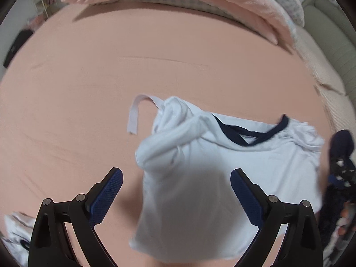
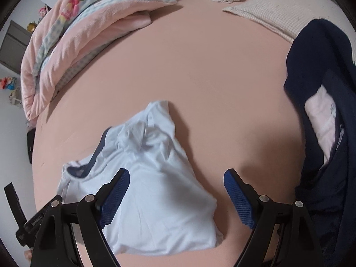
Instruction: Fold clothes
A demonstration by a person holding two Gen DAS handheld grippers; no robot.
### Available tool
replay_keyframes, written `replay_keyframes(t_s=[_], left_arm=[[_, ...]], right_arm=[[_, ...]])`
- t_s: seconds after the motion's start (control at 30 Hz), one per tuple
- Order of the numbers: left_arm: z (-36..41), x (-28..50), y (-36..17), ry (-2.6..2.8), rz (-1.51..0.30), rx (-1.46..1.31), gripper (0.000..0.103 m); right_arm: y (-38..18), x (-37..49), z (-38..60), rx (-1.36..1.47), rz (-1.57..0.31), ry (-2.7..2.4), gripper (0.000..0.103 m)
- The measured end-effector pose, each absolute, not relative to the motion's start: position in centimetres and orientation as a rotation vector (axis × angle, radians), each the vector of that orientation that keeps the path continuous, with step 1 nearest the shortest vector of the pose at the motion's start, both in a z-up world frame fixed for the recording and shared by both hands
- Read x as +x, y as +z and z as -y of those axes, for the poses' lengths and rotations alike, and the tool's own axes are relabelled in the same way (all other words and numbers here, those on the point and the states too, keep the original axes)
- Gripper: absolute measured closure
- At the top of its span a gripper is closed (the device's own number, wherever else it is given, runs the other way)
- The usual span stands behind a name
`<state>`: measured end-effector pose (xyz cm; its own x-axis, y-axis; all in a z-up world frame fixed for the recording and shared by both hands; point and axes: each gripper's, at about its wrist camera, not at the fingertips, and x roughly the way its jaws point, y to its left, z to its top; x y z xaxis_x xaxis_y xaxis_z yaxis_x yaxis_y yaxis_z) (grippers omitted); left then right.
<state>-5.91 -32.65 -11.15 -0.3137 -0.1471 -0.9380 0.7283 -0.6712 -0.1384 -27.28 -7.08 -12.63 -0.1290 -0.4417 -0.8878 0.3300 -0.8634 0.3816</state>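
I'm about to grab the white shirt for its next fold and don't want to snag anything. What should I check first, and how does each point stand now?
1. Left claw open, holding nothing: ok.
2. Right claw open, holding nothing: ok.
3. White shirt lying flat on the pink sheet: not ok, it is bunched at the shoulders.
4. Navy collar visible for orientation: ok.
5. Dark navy garment apart from the shirt: ok in the right wrist view.
6. Shirt hem edges findable: cannot tell, the near part is blurred.

Black tongs [image 1: 175, 175] bear textured blue pads [image 1: 106, 198] and silver screws.
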Motion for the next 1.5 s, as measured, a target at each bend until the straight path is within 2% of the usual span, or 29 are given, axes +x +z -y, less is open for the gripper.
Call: replay_keyframes(t_s=[0.17, 0.37, 0.7, 0.93, 1.27, 1.5], left_arm=[[31.9, -3.8, -10.2, -2.11, -0.872, 1.307, 0.004], [29.8, -3.6, -10.7, -2.134, -0.814, 1.35, 0.004], [27.6, 1.4, -10.5, -2.156, -0.961, 1.221, 0.004], [24.6, 1.7, -12.1, -2.178, -1.055, 1.191, 0.004], [21.9, 0.1, -15.2, -2.165, -1.138, 1.238, 0.004], [21.9, -0.8, -16.2, -2.171, -1.156, 1.235, 0.004]], right_arm=[[-13.0, -25.7, 6.2, 1.622, 0.047, -2.018, 0.016], [-12.9, -24.1, 5.3, 1.581, -0.042, -2.042, 0.016], [-15.4, -22.6, 1.9, 1.66, 0.251, -1.934, 0.016], [-17.5, -20.6, 0.6, 1.691, 0.49, -1.816, 0.016], [-18.9, -19.3, 1.9, 1.703, 0.531, -1.811, 0.014], [-19.2, -19.8, 1.9, 1.695, 0.61, -1.803, 0.002]])
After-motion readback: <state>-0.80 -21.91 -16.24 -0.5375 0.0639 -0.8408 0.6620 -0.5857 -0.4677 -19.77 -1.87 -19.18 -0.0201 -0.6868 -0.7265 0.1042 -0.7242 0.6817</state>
